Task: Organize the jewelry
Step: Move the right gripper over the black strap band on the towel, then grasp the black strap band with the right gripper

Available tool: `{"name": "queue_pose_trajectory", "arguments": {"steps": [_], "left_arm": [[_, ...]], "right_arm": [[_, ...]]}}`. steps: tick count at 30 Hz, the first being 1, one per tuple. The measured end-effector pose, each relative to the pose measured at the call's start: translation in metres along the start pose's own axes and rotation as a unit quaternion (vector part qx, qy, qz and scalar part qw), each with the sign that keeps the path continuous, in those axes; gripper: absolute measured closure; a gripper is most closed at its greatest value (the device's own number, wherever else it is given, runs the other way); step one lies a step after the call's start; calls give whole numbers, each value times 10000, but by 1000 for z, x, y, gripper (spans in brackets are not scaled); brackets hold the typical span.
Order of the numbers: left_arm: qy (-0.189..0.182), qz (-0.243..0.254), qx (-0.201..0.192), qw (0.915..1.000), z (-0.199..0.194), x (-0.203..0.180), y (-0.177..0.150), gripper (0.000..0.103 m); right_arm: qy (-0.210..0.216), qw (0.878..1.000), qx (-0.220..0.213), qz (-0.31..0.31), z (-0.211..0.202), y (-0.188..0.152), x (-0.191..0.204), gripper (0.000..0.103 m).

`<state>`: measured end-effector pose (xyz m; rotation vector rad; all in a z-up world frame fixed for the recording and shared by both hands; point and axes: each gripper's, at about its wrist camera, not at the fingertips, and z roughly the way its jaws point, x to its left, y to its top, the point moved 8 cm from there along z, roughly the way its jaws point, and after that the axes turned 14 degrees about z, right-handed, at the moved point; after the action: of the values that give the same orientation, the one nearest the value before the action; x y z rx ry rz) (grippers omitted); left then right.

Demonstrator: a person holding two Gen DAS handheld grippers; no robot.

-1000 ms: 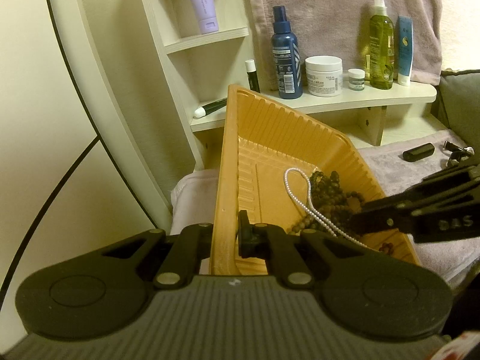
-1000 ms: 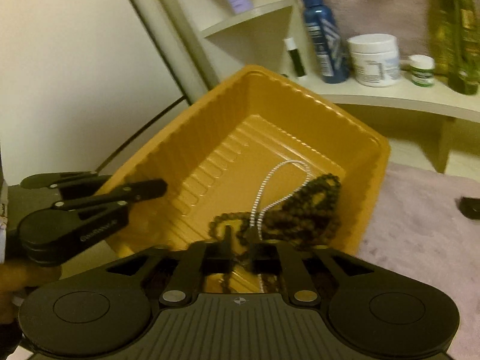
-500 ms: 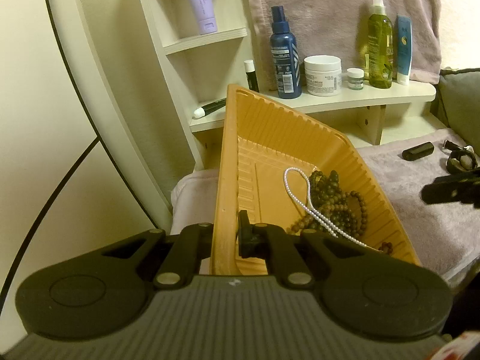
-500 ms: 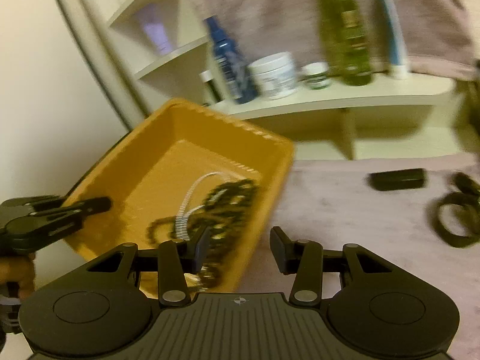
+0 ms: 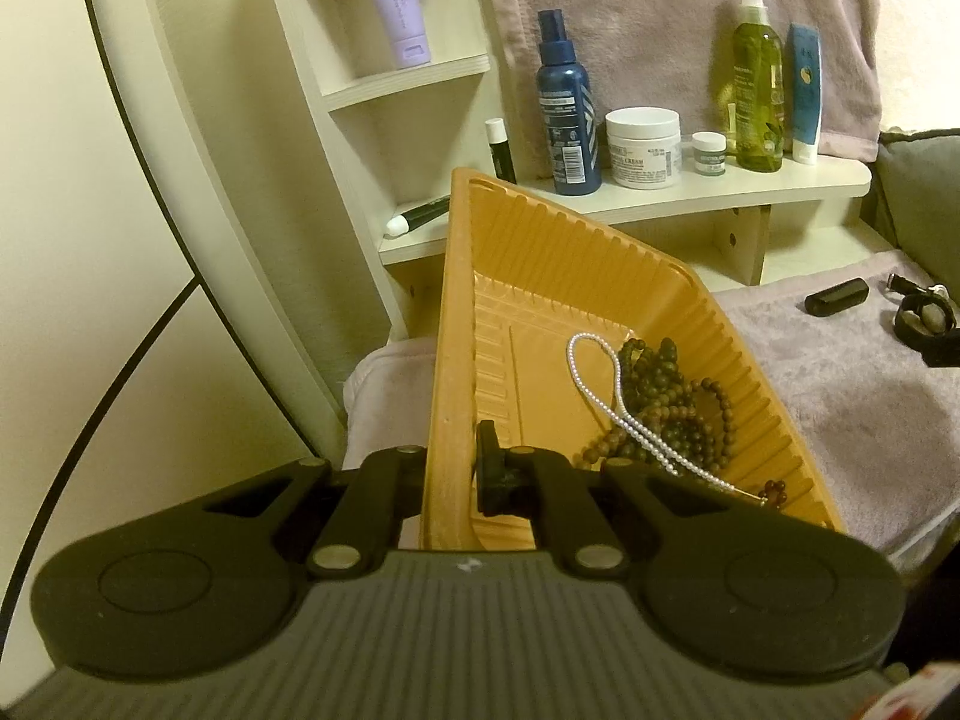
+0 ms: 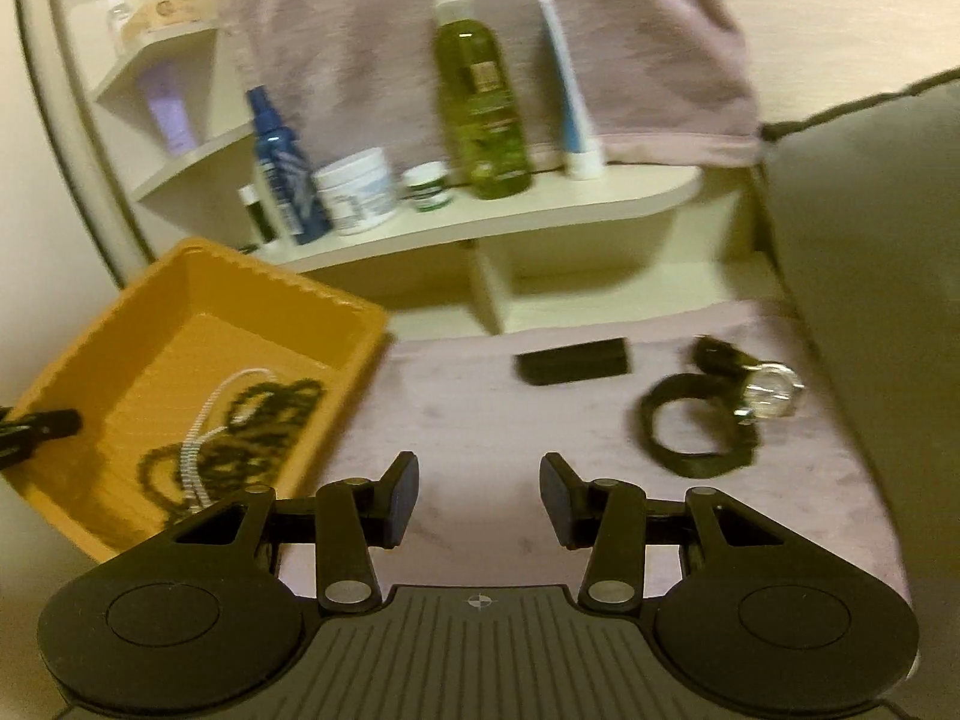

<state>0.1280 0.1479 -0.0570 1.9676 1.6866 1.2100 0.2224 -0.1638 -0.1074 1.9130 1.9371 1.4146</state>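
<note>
Tray: the orange tray sits at the left of the mauve towel, its long axis running from near to far, and it is tipped so its left wall stands up high.
Tray contents: a white pearl strand lies stretched along the tray floor, its looped end pointing far; dark wooden beads are heaped beside and under it, toward the lower right wall.
Left gripper: its jaws are clamped together on the tray's near-left wall, one finger outside and one inside.
Right gripper: its jaws stand wide apart, holding nothing, over bare towel just right of the tray.
Wristwatch: lies on the towel at far right, its dark strap curled into a loop.
Black case: a small oblong lying crosswise on the towel, between tray and wristwatch.
Shelf: beyond the tray, bearing bottles and jars.
</note>
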Motion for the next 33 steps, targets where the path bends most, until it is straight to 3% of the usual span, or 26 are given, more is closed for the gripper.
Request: {"name": "queue_pose_trajectory", "arguments": {"steps": [13, 25, 33], "left_arm": [[8, 28, 18, 10000, 0, -1, 0, 98], [27, 53, 51, 10000, 1, -1, 0, 98], [39, 70, 68, 9999, 2, -2, 0, 98]], "right_arm": [[-1109, 9926, -492, -84, 0, 14, -64, 58], [-1231, 9917, -195, -303, 36, 35, -90, 58], [-1385, 9873, -73, -778, 51, 30, -84, 79]]}}
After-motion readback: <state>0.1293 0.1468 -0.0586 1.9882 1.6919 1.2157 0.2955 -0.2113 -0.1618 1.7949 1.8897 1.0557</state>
